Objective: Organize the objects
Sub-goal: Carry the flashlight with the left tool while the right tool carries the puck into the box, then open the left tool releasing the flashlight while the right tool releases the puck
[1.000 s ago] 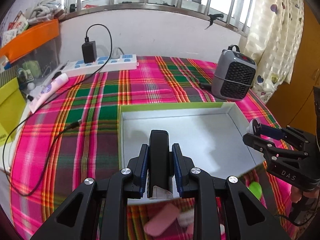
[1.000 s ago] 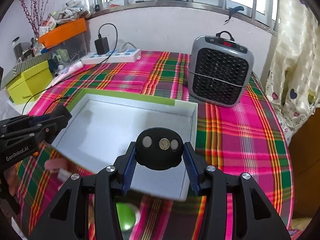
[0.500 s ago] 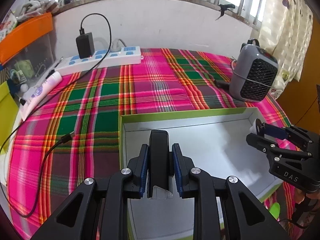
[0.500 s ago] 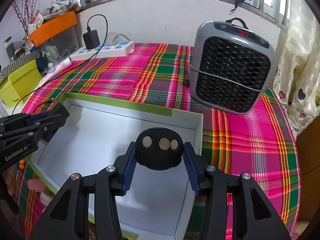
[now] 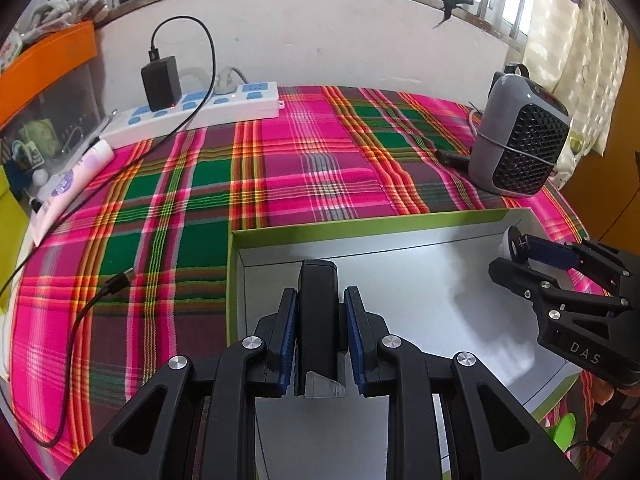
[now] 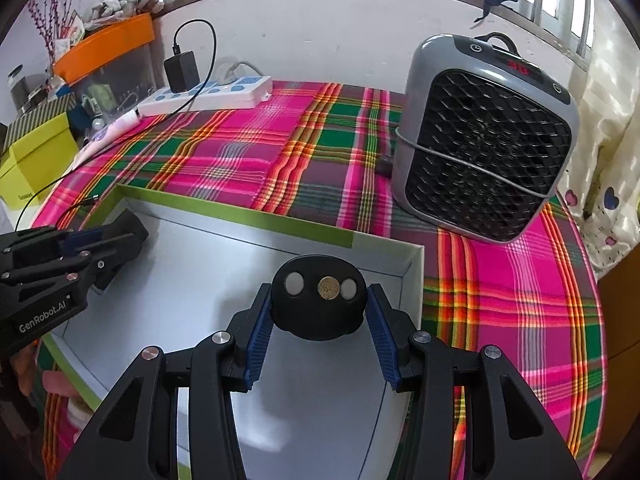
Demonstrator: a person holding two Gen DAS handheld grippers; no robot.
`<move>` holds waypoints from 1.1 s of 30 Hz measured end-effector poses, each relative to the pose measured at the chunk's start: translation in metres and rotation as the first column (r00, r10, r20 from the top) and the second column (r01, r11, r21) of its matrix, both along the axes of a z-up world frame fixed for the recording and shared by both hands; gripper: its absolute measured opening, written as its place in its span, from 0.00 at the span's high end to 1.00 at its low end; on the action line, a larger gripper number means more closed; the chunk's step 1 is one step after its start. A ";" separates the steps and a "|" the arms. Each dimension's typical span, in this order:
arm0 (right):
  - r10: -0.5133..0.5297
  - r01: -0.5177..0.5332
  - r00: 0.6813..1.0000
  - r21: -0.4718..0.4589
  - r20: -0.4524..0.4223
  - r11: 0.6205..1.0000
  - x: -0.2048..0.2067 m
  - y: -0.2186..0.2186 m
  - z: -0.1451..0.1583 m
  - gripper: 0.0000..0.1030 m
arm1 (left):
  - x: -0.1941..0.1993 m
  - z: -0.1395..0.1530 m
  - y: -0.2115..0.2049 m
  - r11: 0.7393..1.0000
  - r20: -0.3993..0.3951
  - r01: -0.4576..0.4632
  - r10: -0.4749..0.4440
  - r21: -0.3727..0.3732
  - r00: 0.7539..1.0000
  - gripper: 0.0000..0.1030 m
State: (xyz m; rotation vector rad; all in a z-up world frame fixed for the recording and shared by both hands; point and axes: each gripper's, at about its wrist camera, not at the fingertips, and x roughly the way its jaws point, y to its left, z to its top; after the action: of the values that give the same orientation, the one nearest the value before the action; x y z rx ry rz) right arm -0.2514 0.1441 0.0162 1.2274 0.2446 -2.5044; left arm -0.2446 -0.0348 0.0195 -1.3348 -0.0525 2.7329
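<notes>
Plainly, "DAS" on right gripper (image 5: 520, 246), "GenRobot.AI" on left gripper (image 6: 100, 236)

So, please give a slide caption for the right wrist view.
Right tool holds a round black device above the open box, beside a grey heater.

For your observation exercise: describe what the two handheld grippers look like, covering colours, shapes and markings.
Both are black, angular frames with silver screws and ribbed blue finger pads. The left gripper carries white "GenRobot.AI" lettering, seen from the right wrist view; the right gripper reads "DAS" on its side.
</notes>
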 end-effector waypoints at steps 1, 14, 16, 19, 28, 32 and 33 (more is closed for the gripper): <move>0.001 -0.001 1.000 0.001 0.000 1.000 -0.001 -0.001 0.000 0.54 | 0.000 0.000 0.000 1.000 0.000 0.001 -0.001 -0.001 1.000 0.79; 0.020 -0.020 1.000 0.020 0.001 1.000 -0.002 -0.007 -0.004 0.54 | -0.002 0.000 0.001 1.000 -0.003 0.000 -0.001 -0.012 1.000 0.79; 0.018 -0.018 1.000 0.018 0.001 1.000 -0.002 -0.007 -0.004 0.54 | -0.002 0.000 0.001 1.000 -0.002 0.000 0.000 -0.016 1.000 0.79; 0.019 -0.019 1.000 0.015 0.000 1.000 -0.002 -0.007 -0.004 0.54 | -0.002 0.000 0.002 1.000 -0.003 0.000 0.000 -0.015 1.000 0.79; 0.013 -0.013 1.000 -0.014 -0.003 1.000 -0.001 -0.006 -0.004 0.54 | -0.002 0.000 0.003 1.000 -0.007 0.012 -0.012 -0.003 1.000 0.68; 0.014 -0.014 1.000 -0.020 -0.008 1.000 0.000 -0.006 -0.003 0.50 | -0.001 0.001 0.004 1.000 -0.010 0.016 -0.016 0.002 1.000 0.65; 0.012 -0.013 1.000 -0.020 -0.011 1.000 0.001 -0.006 -0.002 0.48 | -0.001 0.001 0.004 1.000 -0.011 0.015 -0.015 0.001 1.000 0.64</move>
State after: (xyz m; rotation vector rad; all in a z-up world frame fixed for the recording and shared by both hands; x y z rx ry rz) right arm -0.2508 0.1380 0.0138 1.2005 0.2286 -2.4978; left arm -0.2454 -0.0304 0.0208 -1.3144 -0.0437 2.7271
